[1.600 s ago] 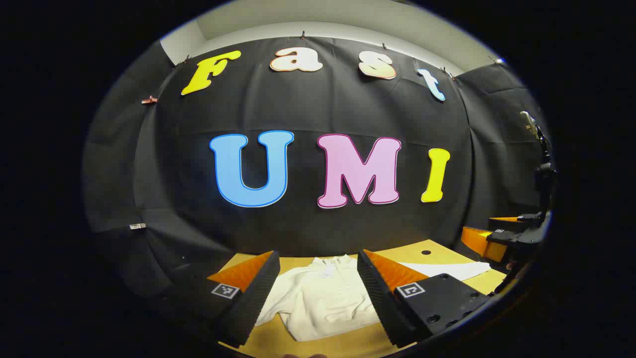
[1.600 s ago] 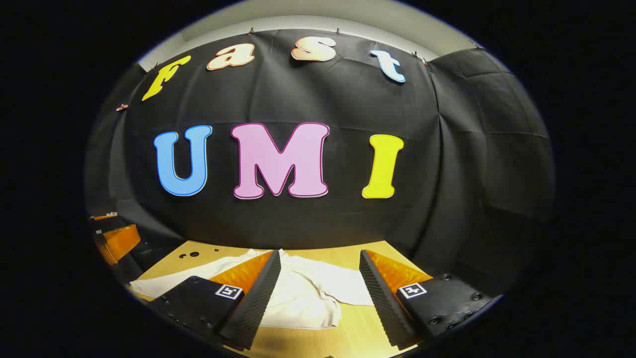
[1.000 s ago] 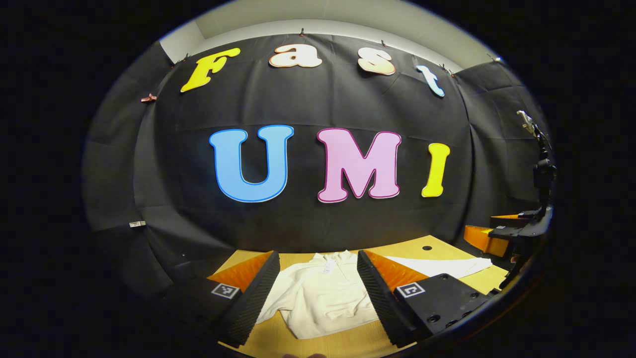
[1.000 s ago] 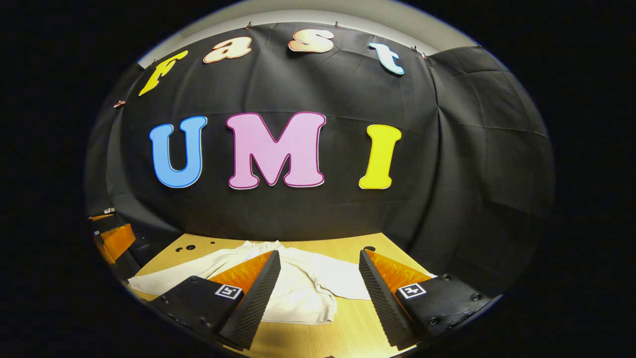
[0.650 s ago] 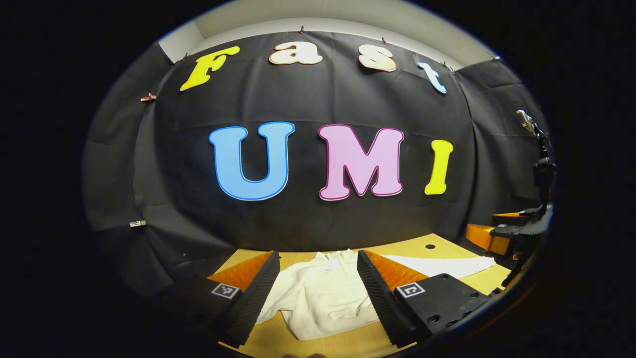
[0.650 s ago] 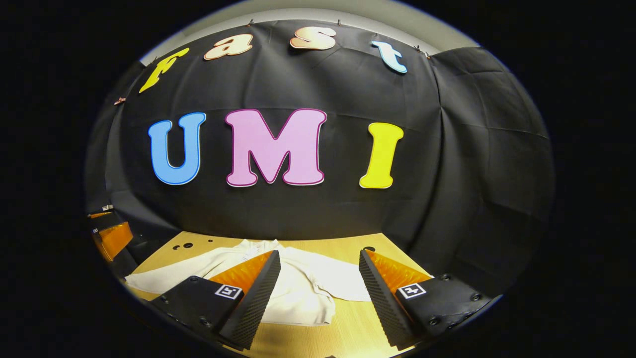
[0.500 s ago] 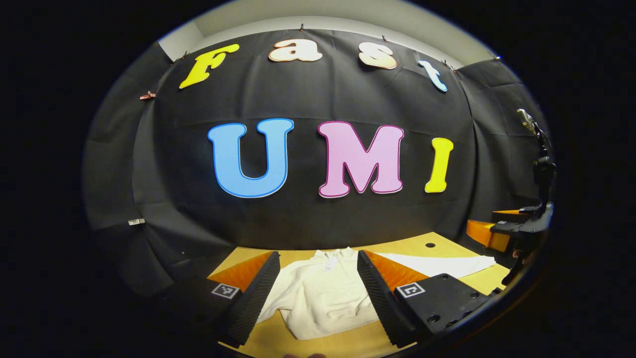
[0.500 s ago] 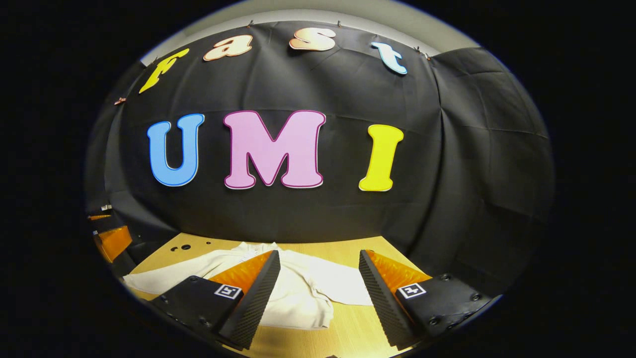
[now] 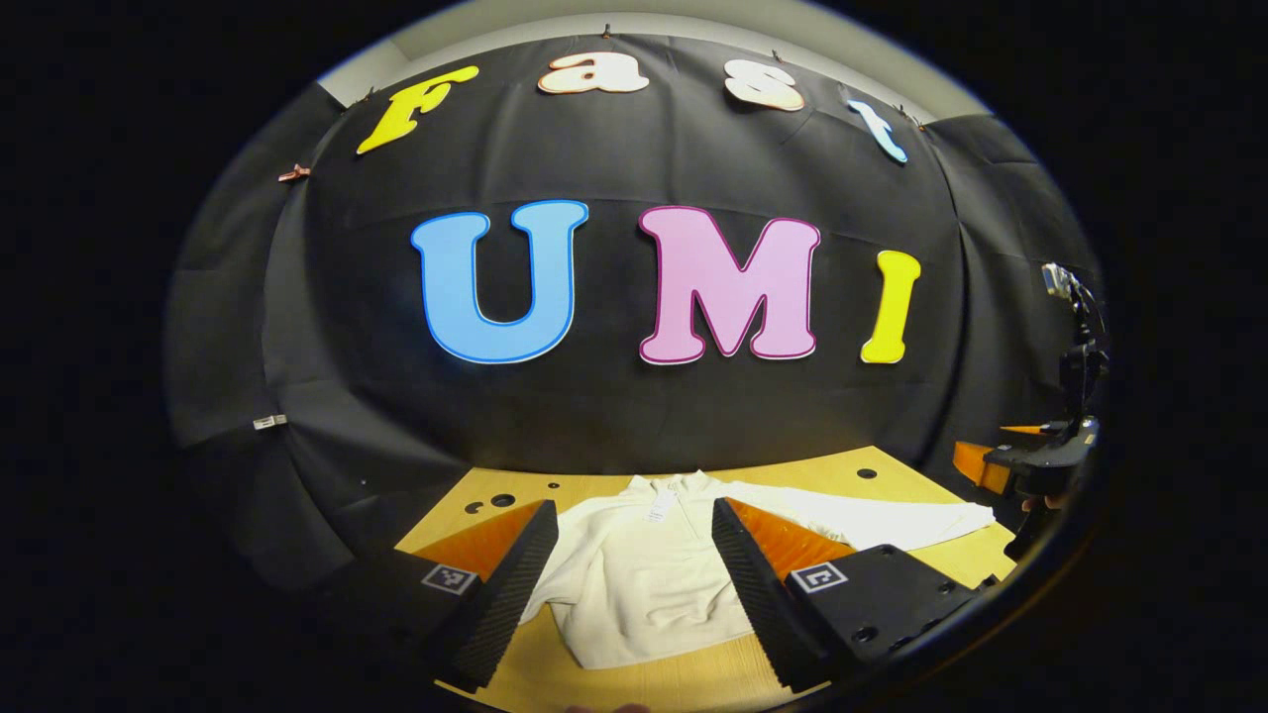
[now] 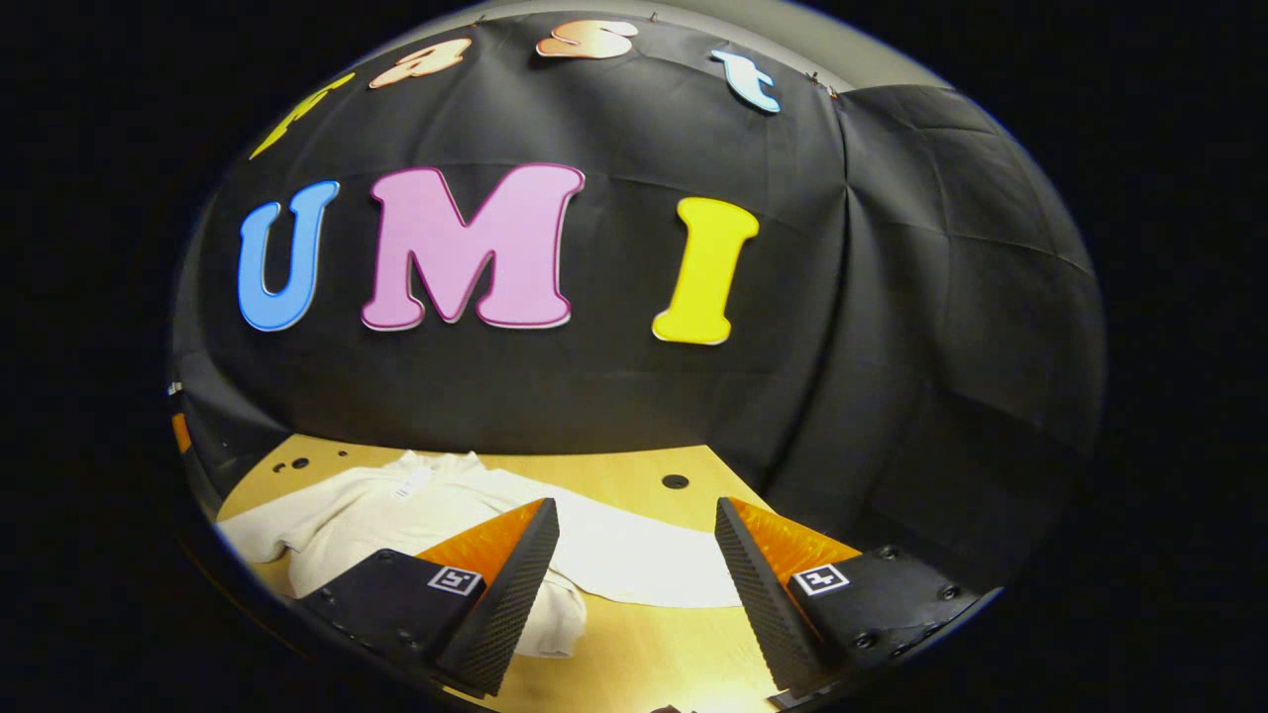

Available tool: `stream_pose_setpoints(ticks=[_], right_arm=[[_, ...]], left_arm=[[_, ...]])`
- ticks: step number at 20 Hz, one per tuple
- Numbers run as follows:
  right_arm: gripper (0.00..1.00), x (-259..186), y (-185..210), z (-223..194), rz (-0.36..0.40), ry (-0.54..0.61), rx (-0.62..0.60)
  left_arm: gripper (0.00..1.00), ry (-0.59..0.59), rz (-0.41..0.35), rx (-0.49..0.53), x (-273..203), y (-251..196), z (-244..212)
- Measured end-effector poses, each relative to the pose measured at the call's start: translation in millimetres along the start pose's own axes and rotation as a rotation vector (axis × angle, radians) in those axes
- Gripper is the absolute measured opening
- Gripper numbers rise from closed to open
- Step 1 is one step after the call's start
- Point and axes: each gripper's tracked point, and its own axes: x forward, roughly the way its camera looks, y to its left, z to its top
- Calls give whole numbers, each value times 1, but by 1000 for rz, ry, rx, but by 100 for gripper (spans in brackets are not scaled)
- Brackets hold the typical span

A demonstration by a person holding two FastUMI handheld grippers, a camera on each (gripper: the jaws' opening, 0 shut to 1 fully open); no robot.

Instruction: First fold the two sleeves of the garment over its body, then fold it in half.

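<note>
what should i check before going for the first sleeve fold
1. Garment lies on the table: ok.
2. Right sleeve stretched out, not yet folded: ok.
3. Left gripper open, holding nothing: ok.
4. Right gripper open, sleeve between its fingers in view: ok.
5. Fingers down at cloth level: cannot tell.
6. Left sleeve's position: cannot tell.

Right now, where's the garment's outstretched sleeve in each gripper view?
Left gripper view: the outstretched sleeve runs right from the white garment, past the left gripper, toward the right gripper.
Right gripper view: sleeve lies between the fingers of the right gripper.
Shared landmark: garment's neck label.
</note>
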Motion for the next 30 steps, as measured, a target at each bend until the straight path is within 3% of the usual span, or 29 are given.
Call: stream_pose_setpoints(ticks=[11,21,30], right_arm=[[98,88,-116,-83,-169,180,-7],[98,133,-201,-173,-321,405,74],[98,154,-213,-232,-323,548,89]], left_arm=[[98,79,48,36,22,-35,-28],[98,191,87,44,32,-49,-59],[98,202,73,88,36,-65,-60]])
